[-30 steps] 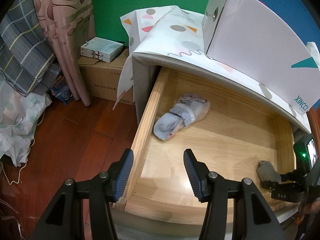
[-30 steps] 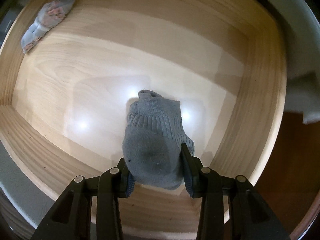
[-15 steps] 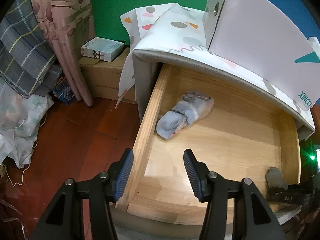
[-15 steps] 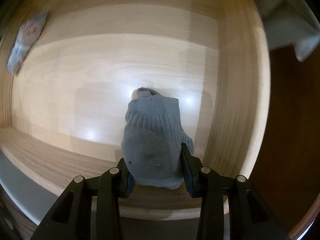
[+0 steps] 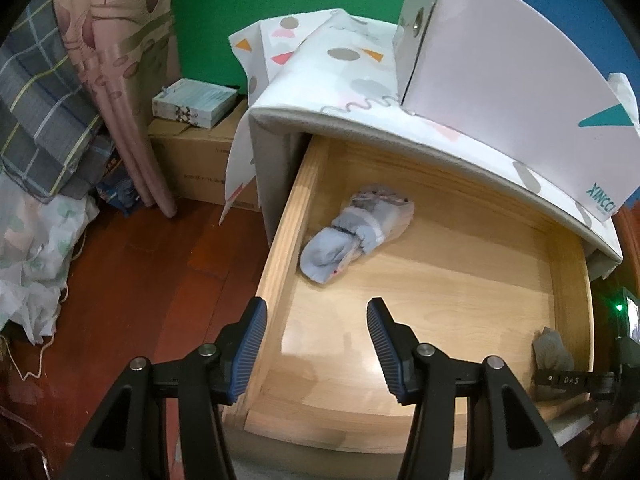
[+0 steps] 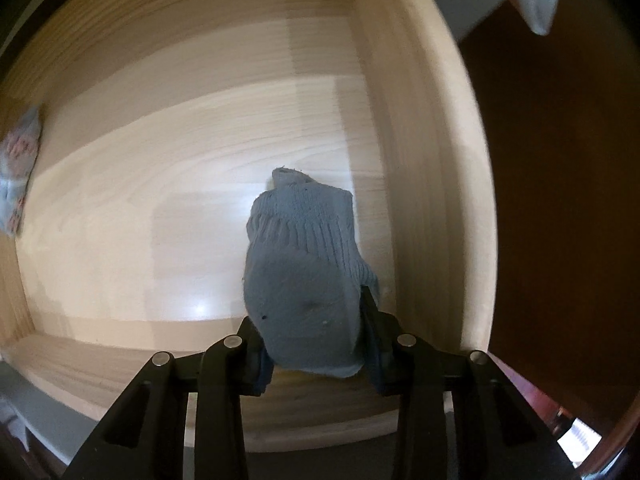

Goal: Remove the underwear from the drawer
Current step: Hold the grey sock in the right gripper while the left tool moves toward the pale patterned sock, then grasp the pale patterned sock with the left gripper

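Note:
The wooden drawer (image 5: 280, 248) stands pulled out of a cloth-covered cabinet. A pale blue patterned rolled bundle (image 5: 356, 232) lies near its left wall, and it shows at the left edge of the right wrist view (image 6: 16, 184). My right gripper (image 6: 314, 332) points down into the drawer's front right corner beside the right wall (image 6: 432, 200). Its jaws are closing on a grey knitted bundle (image 6: 304, 264) and the pads press its sides. The same bundle (image 5: 550, 346) appears at the right edge of the left wrist view. My left gripper (image 5: 316, 306) hangs open over the front left corner, holding nothing.
A white cardboard box (image 5: 500, 60) sits on the cabinet's patterned cloth (image 5: 344, 60). Left of the cabinet stand a brown carton (image 5: 192, 160) with a flat package on it, a pink curtain (image 5: 120, 60) and piled fabric. Red-brown floorboards (image 5: 160, 272) lie below.
My right gripper has carried the grey bundle toward the drawer's right wall while rolling. The left gripper has stayed put and open.

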### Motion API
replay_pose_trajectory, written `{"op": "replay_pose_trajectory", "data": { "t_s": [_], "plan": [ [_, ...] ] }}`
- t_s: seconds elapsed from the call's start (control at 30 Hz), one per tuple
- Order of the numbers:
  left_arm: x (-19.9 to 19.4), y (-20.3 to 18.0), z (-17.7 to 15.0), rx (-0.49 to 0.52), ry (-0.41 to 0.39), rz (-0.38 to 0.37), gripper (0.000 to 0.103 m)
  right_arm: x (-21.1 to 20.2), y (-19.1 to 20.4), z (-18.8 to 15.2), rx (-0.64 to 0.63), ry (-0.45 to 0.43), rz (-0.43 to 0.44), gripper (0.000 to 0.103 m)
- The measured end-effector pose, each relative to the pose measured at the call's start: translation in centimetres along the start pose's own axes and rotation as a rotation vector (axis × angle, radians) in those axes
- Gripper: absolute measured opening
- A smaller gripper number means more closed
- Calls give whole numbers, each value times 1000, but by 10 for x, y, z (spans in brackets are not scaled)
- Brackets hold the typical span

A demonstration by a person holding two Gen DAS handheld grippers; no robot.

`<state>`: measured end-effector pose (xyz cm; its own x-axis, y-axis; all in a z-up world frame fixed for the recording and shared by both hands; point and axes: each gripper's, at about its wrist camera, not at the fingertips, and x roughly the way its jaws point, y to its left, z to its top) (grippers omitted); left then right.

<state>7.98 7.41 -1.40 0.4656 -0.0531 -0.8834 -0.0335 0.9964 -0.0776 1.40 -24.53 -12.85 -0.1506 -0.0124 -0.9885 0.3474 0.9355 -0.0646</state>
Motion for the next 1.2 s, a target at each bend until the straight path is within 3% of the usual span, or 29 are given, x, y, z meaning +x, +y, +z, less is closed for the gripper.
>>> {"op": "replay_pose_trajectory", "data": {
  "t_s": [0.13, 0.3, 0.7, 1.2],
  "plan": [
    [-3, -8, 8, 94, -5, 14, 53, -1, -1, 1, 6, -7, -1, 33],
    [-10, -30, 10, 367, -73, 98, 53, 3, 6, -1, 9, -14, 4, 33],
    [20, -56, -2, 712, -80, 146, 53, 0, 4, 1, 19, -18, 17, 33],
    [60, -76, 5, 923, -58, 187, 53, -7, 0, 7, 51, -20, 43, 33]
  ]
}}
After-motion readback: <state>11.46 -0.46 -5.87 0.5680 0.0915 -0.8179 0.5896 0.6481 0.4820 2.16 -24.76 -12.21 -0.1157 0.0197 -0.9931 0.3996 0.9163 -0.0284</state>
